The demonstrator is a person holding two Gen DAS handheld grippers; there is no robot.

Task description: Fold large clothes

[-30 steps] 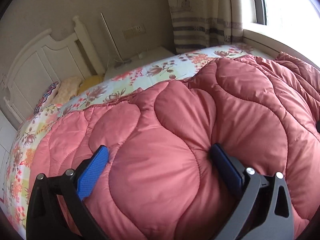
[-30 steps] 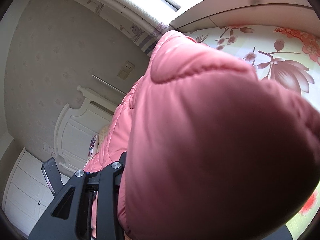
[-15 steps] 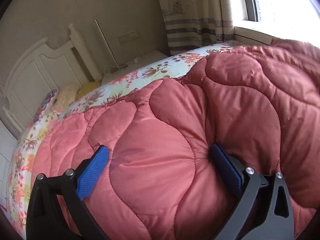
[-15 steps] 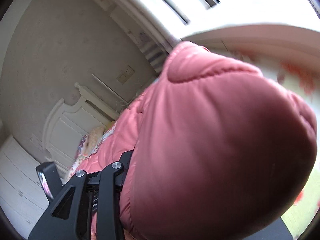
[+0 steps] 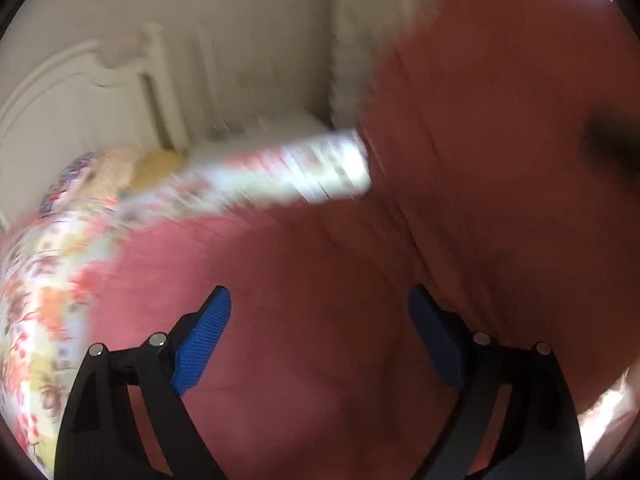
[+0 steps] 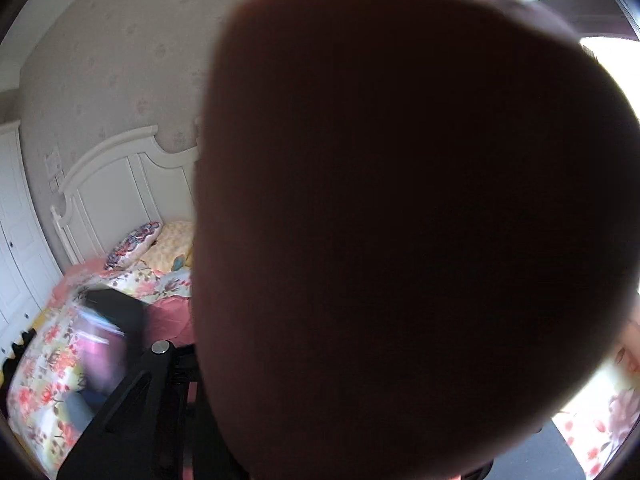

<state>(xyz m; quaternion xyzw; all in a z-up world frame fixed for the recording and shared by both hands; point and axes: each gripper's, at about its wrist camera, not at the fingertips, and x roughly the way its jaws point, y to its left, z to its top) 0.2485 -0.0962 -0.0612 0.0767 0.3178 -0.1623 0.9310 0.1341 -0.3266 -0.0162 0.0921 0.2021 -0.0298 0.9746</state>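
Left gripper (image 5: 320,340) had jaws spread wide, just narrowed a little, with the pink quilted garment (image 5: 480,160) bulging between the blue pads (image 5: 204,336); the blur left it unclear whether they pressed on it. Right gripper (image 6: 256,420) was clamped on a thick fold of the same garment, which rose in front of its lens. The rest lay over the floral bedsheet (image 5: 36,300), headboard (image 6: 120,188) beyond. Risk: padded, slick fabric could slide out of the wide left jaws as both hands lift, dropping that corner and skewing the fold. Right fingertips and the garment's edges were hidden; the left view was smeared.
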